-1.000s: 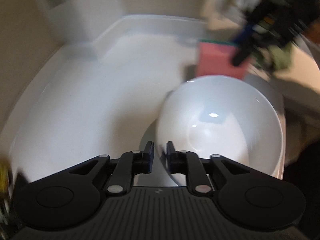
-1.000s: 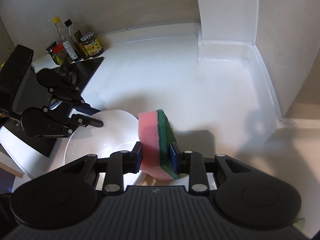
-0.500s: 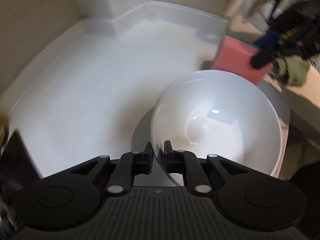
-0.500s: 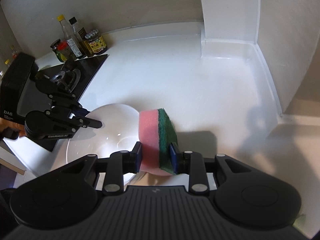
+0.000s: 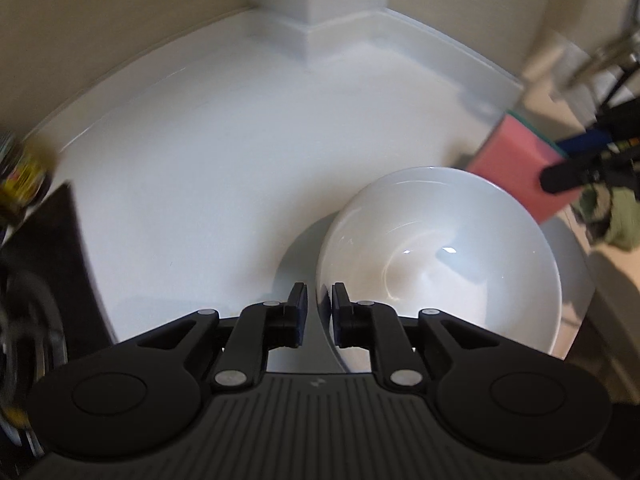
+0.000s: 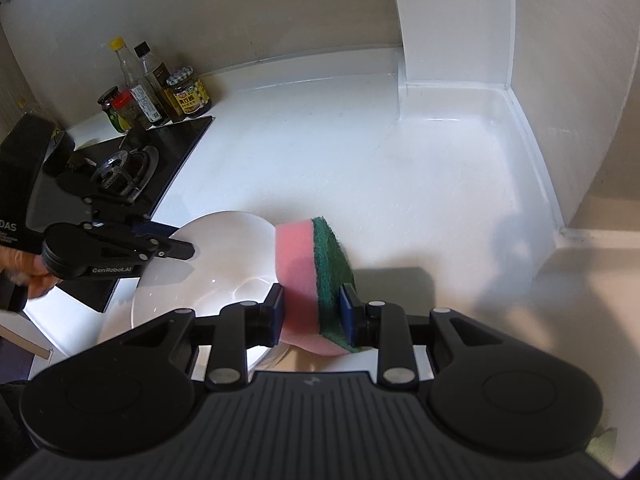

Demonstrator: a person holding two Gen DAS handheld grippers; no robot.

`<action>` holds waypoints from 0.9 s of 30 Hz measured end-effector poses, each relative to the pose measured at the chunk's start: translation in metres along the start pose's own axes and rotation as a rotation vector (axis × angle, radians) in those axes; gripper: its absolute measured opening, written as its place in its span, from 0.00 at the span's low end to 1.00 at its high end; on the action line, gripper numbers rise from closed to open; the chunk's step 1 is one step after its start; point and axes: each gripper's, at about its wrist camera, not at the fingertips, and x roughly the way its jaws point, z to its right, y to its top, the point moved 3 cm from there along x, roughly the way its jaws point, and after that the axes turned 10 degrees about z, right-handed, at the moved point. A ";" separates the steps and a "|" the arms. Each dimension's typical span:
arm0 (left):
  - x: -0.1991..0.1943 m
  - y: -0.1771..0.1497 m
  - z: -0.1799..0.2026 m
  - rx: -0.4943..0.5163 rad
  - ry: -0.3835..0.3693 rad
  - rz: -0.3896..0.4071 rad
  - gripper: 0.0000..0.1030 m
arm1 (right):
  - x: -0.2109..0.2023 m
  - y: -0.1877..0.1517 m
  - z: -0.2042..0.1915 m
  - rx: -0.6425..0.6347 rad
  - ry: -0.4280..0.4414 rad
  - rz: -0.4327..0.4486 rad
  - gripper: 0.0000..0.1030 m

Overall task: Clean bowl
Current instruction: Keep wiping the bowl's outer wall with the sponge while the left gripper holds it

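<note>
Jaws of the left gripper (image 5: 316, 312) pinch the rim of the glossy white ceramic bowl (image 5: 436, 256), tilted above the white counter (image 5: 240, 152); the right gripper (image 6: 312, 308) squeezes a pink-and-green sponge (image 6: 312, 276) beside it. A hard scrub could probably lever the slick rim free.

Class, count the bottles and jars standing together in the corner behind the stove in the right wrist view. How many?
5, perhaps more hidden: yellow-capped bottle, black-capped bottle, labelled jar rightmost, dark-lidded jar leftmost, red-lidded jar in front.
</note>
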 end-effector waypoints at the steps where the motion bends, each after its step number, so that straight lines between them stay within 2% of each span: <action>1: 0.000 0.000 -0.001 -0.013 0.007 0.004 0.13 | 0.000 0.000 -0.001 -0.001 -0.003 0.001 0.24; 3: -0.001 -0.002 0.002 -0.015 0.006 0.014 0.05 | 0.000 -0.001 -0.003 -0.006 -0.007 0.000 0.24; 7: -0.001 -0.002 0.006 0.105 -0.001 0.020 0.05 | -0.001 0.000 -0.004 -0.030 0.002 -0.021 0.24; 10: 0.001 -0.001 0.016 0.307 -0.049 0.036 0.08 | 0.001 0.004 -0.001 -0.029 0.000 -0.022 0.24; 13: 0.003 0.003 0.024 0.514 -0.163 0.040 0.11 | 0.006 0.012 -0.001 -0.040 -0.016 -0.010 0.24; 14: 0.005 0.006 0.024 0.533 -0.192 0.039 0.12 | 0.008 0.014 -0.002 -0.047 -0.022 -0.007 0.24; 16: 0.008 0.013 0.021 0.523 -0.240 0.037 0.12 | 0.011 0.016 -0.002 -0.055 -0.027 -0.009 0.24; 17: 0.010 0.018 0.016 0.458 -0.230 0.035 0.11 | 0.011 0.016 -0.002 -0.052 -0.024 -0.010 0.24; 21: 0.003 0.015 0.005 0.210 -0.111 0.037 0.11 | 0.004 0.008 0.002 -0.011 0.001 -0.010 0.24; 24: -0.002 0.002 0.001 0.095 -0.058 0.035 0.12 | -0.001 0.002 0.002 -0.004 0.009 -0.016 0.24; 25: -0.002 0.000 0.001 0.080 -0.050 0.037 0.11 | -0.002 0.001 0.001 -0.014 0.013 -0.022 0.24; 27: -0.001 -0.004 0.002 0.113 -0.067 0.039 0.06 | -0.006 -0.001 -0.002 -0.033 0.020 -0.034 0.24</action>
